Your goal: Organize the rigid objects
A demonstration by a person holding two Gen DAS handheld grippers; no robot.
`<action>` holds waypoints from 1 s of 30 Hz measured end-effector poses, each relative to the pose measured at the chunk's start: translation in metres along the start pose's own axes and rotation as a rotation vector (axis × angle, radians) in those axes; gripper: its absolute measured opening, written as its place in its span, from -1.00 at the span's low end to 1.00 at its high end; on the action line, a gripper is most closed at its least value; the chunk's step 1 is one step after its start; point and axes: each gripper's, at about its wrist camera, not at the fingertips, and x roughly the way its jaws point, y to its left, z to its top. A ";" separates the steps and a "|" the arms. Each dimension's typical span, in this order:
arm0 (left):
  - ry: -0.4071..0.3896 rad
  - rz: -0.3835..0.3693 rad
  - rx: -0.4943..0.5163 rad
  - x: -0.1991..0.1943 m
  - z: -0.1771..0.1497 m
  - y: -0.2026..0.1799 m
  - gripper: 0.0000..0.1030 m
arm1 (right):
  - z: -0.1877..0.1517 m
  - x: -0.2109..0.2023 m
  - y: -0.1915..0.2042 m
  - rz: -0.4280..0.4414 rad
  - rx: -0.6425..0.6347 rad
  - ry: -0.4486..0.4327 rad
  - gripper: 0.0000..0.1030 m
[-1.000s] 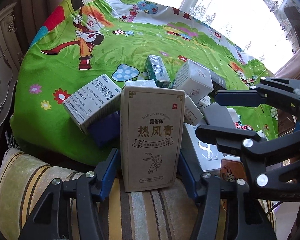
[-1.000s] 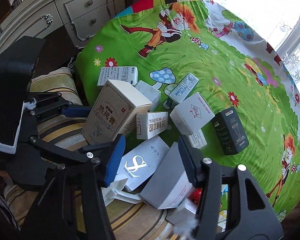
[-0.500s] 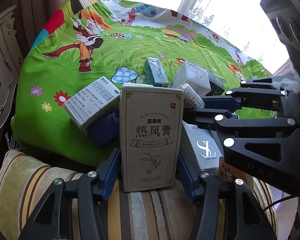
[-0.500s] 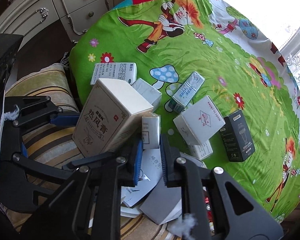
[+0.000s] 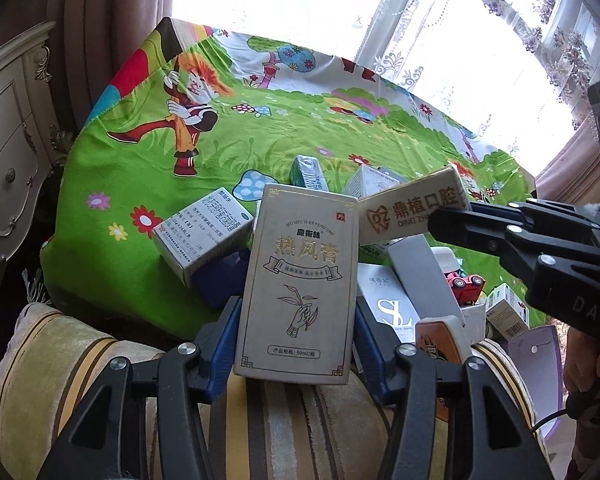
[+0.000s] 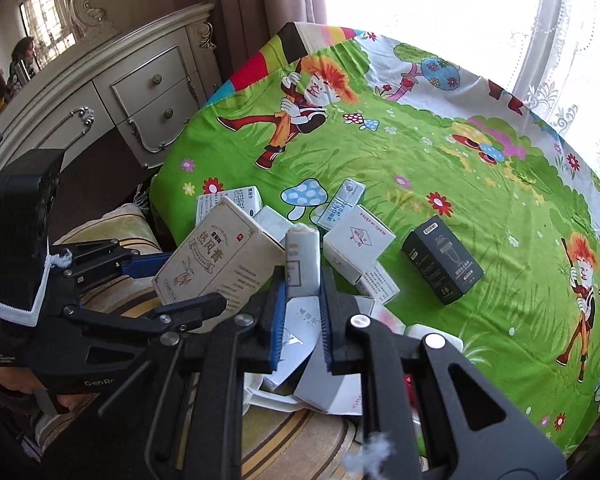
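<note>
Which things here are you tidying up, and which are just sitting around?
Being tidied:
tall beige box in the left gripper
narrow white box in the right gripper
black box

Just sitting around:
dresser
cartoon tablecloth
striped cushion

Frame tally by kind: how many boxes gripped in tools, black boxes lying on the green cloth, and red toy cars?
Gripped boxes: 2 (beige box in left tool, white box in right tool)
Ungripped black box on green cloth: 1
Visible red toy car: 1
Total: 4
</note>
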 end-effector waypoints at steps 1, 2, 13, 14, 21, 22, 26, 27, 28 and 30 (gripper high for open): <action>-0.009 -0.001 0.000 -0.002 0.000 0.000 0.05 | -0.002 -0.004 -0.002 0.002 0.014 -0.013 -0.64; -0.021 -0.001 -0.001 -0.005 0.000 -0.001 0.05 | -0.004 -0.008 -0.003 0.004 0.031 -0.027 -0.64; -0.193 -0.014 0.056 -0.047 -0.006 -0.022 0.05 | -0.052 -0.078 -0.012 -0.061 0.181 -0.195 -0.64; -0.202 -0.022 0.067 -0.051 -0.008 -0.026 0.05 | -0.057 -0.083 -0.013 -0.066 0.193 -0.203 -0.64; -0.245 -0.083 0.150 -0.074 -0.021 -0.059 0.05 | -0.101 -0.122 -0.025 -0.115 0.286 -0.244 -0.64; -0.242 -0.096 0.166 -0.075 -0.023 -0.065 0.05 | -0.108 -0.128 -0.027 -0.128 0.298 -0.247 -0.64; -0.205 -0.176 0.228 -0.077 -0.035 -0.092 0.05 | -0.136 -0.148 -0.033 -0.190 0.344 -0.246 -0.64; -0.193 -0.197 0.244 -0.076 -0.038 -0.099 0.05 | -0.143 -0.152 -0.035 -0.206 0.359 -0.244 -0.64; -0.178 -0.220 0.258 -0.076 -0.041 -0.106 0.05 | -0.151 -0.157 -0.037 -0.227 0.375 -0.240 -0.64; -0.142 -0.268 0.282 -0.074 -0.047 -0.120 0.05 | -0.168 -0.164 -0.041 -0.263 0.411 -0.231 -0.64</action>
